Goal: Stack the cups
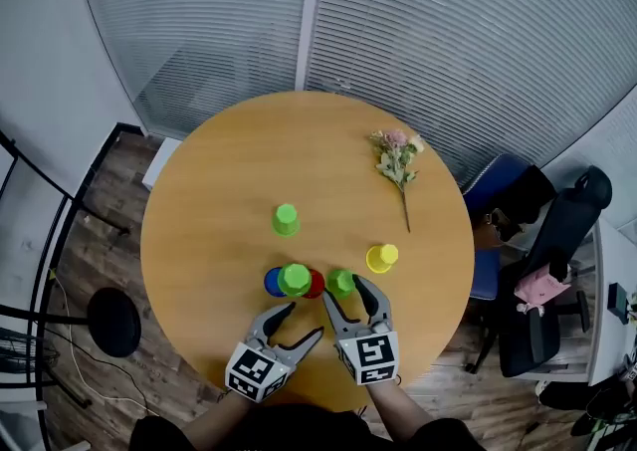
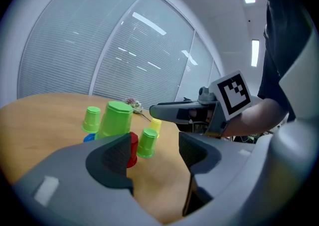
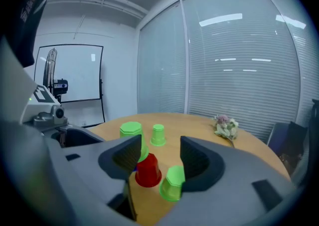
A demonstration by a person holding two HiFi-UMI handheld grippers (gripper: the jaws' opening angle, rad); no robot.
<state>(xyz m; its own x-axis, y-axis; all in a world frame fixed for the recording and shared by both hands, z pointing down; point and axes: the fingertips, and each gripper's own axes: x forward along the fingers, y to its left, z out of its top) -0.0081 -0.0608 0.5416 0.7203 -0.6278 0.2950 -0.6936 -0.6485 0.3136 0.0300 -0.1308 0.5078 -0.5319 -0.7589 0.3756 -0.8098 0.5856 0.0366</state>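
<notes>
Several upside-down cups stand on the round wooden table (image 1: pixel 219 190). A green cup (image 1: pixel 295 279) rests raised on a blue cup (image 1: pixel 272 283) and a red cup (image 1: pixel 316 285). Another green cup (image 1: pixel 340 282) stands just right of the red one, at the fingertips of my right gripper (image 1: pixel 344 290), which is open. In the right gripper view this green cup (image 3: pixel 172 182) sits low between the jaws of the right gripper (image 3: pixel 160 157), beside the red cup (image 3: pixel 148 171). My left gripper (image 1: pixel 297 327) is open and empty, short of the cups. A lone green cup (image 1: pixel 286 219) and a yellow cup (image 1: pixel 382 257) stand apart.
A sprig of dried flowers (image 1: pixel 398 162) lies at the table's far right. Office chairs (image 1: pixel 557 250) stand off the right edge and a round black stand base (image 1: pixel 112 321) is on the floor at the left. Blinds cover the window behind.
</notes>
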